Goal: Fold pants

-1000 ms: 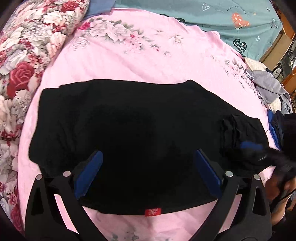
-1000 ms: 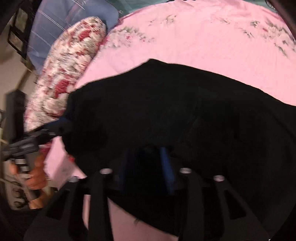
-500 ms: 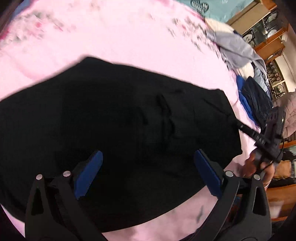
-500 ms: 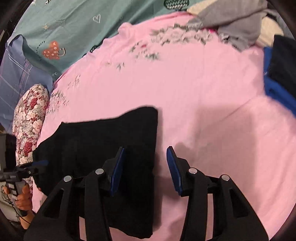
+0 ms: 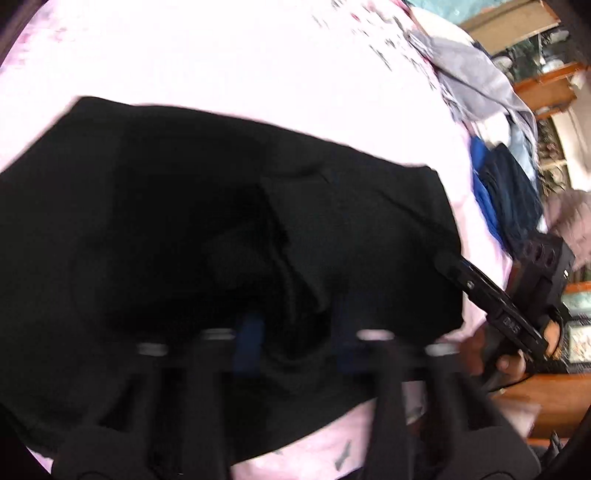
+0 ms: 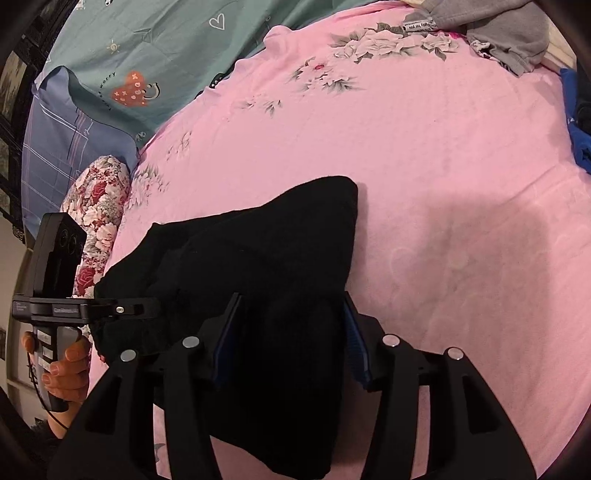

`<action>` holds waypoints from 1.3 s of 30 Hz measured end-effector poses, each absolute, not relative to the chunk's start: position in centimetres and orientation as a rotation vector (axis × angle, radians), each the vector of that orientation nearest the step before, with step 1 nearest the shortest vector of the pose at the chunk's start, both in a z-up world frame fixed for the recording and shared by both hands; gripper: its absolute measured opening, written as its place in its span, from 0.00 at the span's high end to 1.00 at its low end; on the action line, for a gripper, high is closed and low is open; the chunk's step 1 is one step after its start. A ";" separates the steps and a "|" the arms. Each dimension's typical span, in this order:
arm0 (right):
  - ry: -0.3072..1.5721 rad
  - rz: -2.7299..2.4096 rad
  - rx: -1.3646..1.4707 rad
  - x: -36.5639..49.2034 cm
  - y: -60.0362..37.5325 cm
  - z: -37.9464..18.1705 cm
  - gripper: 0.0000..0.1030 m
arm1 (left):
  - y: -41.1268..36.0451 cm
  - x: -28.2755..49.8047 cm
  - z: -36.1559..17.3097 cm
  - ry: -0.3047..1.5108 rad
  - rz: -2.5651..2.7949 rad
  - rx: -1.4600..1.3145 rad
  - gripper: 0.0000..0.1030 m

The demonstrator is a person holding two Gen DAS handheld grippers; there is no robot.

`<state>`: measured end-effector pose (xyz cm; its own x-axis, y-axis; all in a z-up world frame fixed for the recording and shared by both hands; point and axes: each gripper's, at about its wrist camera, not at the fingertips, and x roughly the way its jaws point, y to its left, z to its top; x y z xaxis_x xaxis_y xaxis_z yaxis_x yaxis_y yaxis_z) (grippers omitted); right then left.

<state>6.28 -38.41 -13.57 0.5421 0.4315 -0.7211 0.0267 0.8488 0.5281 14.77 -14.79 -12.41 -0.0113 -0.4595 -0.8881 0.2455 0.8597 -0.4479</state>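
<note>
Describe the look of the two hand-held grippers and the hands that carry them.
Both are black plastic. The right hand-held gripper has blue pads and silver bolt heads on skeletal fingers. The left hand-held gripper has a pistol grip with grey buttons, a black cable below and a black camera block on top. The hand is bare; no sleeve shows.

Your left gripper [image 5: 295, 354] is smeared by motion in its own view; its jaws have just been closing, with a bunched ridge of the pants [image 5: 184, 240] between them, though the pads are too blurred to read. The pants run off that picture at 9 o'clock. In the right view, the pants [image 6: 280, 295] cover your right gripper's [image 6: 291, 332] inner pads, and the gray garment [image 6: 506, 33] is cut off at 1 o'clock.
</note>
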 end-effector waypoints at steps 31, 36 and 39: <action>1.009 0.279 0.291 10.4 -34.7 -11.1 0.93 | -6.4 12.9 -7.2 1.161 -0.261 -0.041 0.25; 1.081 0.338 0.266 5.9 -33.5 -11.7 0.93 | -7.1 12.8 -9.7 1.224 -0.302 -0.033 0.27; 1.081 0.335 0.223 3.3 -33.8 -13.1 0.95 | -7.7 13.1 -11.8 1.283 -0.294 -0.026 0.28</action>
